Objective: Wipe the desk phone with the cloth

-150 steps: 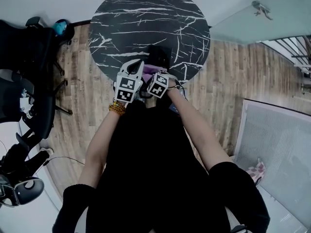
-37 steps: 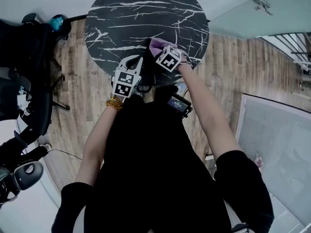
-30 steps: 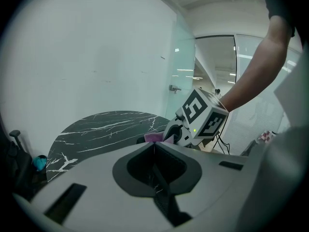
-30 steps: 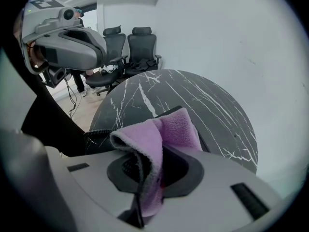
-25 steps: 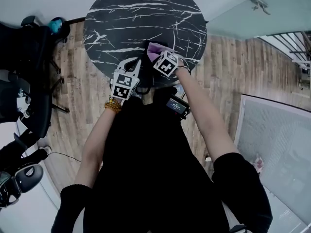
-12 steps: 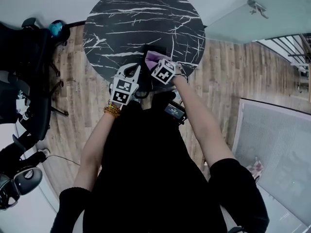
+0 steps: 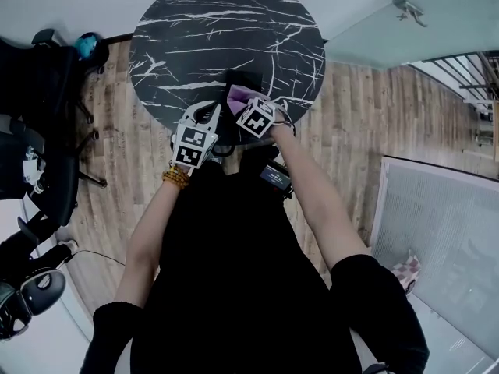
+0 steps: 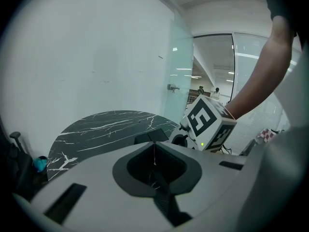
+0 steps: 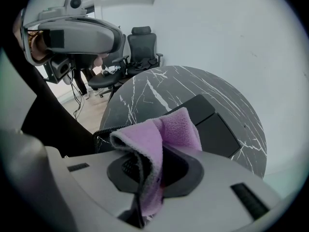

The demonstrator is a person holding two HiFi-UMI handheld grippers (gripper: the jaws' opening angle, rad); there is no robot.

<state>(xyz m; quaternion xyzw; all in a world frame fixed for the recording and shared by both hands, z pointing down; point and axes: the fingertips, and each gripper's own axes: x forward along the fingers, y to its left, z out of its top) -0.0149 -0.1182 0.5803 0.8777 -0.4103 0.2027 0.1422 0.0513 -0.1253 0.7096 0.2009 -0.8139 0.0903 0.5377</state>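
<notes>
A black desk phone [image 7: 244, 79] stands near the front edge of the round black marble table [image 7: 195, 22]. My right gripper [image 7: 245, 107] is shut on a purple cloth [image 7: 236, 97], and the cloth lies on the phone's near part. In the right gripper view the cloth [image 9: 161, 137] folds out of the jaws over the phone [image 9: 217, 129], with the coiled cord [image 9: 107, 129] at its left. My left gripper [image 7: 210, 114] hovers just left of the phone, shut and empty. In the left gripper view the phone [image 8: 148, 137] shows past the left gripper's [image 8: 154, 153] closed jaws.
Black office chairs [image 7: 43, 123] stand on the wooden floor at the left. A glass wall [image 8: 181, 71] rises behind the table. A grey mat [image 7: 444, 232] lies at the right. A small black device [image 7: 274, 179] hangs at the person's waist.
My right gripper has drawn the cloth back over the phone toward the table's near edge and a little left. The left gripper has stayed beside the phone.
</notes>
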